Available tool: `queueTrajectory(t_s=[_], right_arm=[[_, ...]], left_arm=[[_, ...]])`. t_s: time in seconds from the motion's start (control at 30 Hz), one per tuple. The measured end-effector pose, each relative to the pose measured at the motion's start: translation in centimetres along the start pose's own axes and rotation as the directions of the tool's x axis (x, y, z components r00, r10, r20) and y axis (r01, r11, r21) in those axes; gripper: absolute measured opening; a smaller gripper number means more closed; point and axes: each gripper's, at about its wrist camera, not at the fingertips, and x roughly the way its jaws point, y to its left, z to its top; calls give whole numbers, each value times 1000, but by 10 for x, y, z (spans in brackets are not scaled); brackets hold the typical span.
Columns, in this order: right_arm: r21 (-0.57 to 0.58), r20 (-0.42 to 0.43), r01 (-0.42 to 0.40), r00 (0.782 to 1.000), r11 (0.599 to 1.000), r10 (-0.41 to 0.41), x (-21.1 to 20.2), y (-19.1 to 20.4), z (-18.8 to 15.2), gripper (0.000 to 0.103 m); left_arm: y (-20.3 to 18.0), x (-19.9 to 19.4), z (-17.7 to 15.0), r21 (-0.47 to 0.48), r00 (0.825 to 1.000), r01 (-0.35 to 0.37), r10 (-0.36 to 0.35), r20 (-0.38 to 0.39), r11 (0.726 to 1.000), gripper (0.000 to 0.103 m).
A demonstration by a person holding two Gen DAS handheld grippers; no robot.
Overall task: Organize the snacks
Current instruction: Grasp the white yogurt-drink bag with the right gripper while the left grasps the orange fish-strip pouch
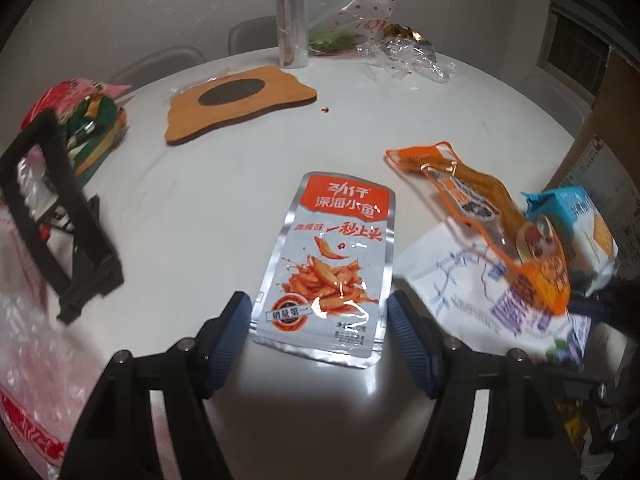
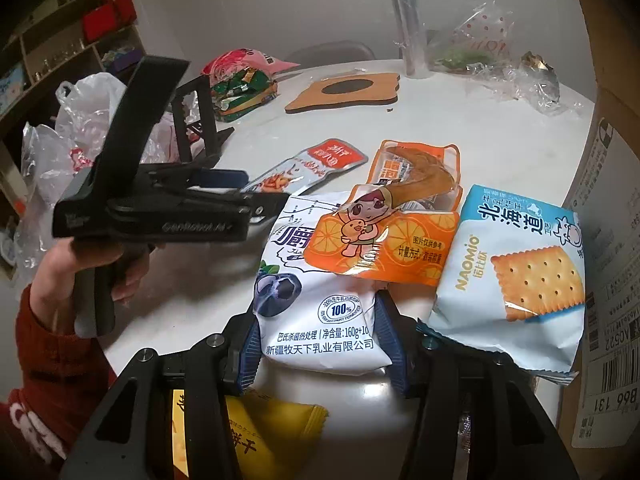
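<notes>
Snacks lie scattered over your white round table. The silver fish packet with its red top band lies flat, and your left gripper has its blue-padded fingers spread wide on either side of the packet's lower end, closed on nothing. Just right of it an orange packet lies slanted across a white yogurt pouch, with a pale blue cracker pack beyond them.

Your right gripper has its fingers against both sides of the yogurt pouch, which shows a blueberry picture and blue print. The pouch bulges between the pads, so the gripper looks closed on it. The orange packet rests on the pouch's upper part, and the cracker pack lies just right of it, against a cardboard box.

Only the right camera shows a yellow packet under the gripper, your left hand on the other gripper's handle, and the plastic bags beyond it. Both cameras show the black stand, the green packets behind it, the brown mat and the crumpled clear wrap at the table's far edge.
</notes>
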Motion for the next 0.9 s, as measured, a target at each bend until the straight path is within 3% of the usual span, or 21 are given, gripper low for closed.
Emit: queueTrajectory(t_s=[0.27,0.4,0.53,0.67,0.8,0.9], right_arm=[[13,-5,-27,1000,1000,27,-1,-4,2,47],[9,-6,-28,1000,1000,28,-1,-4,2,47],[11,-7,-33,999,999,33,0,-5,2,47],[10,-7,-40,999,999,41,-1,-7,1,47],[19,-3,-53,999,998,53,-1,-8,1,47],[27,0,-61,998,998,61,-2,-9,2,45]], left_arm=[[8,-19,-17,-59,1000,23,-24,-17,998,69],[3,-10,-9,-32,999,20,-21,-31,999,70],[-5,-2,1,31,999,-30,31,-31,999,80],[-5,5,8,44,999,-9,11,-41,999,80],[1,5,9,16,999,15,-15,-35,1000,66],[3,3,7,3,999,25,-25,-34,1000,66]])
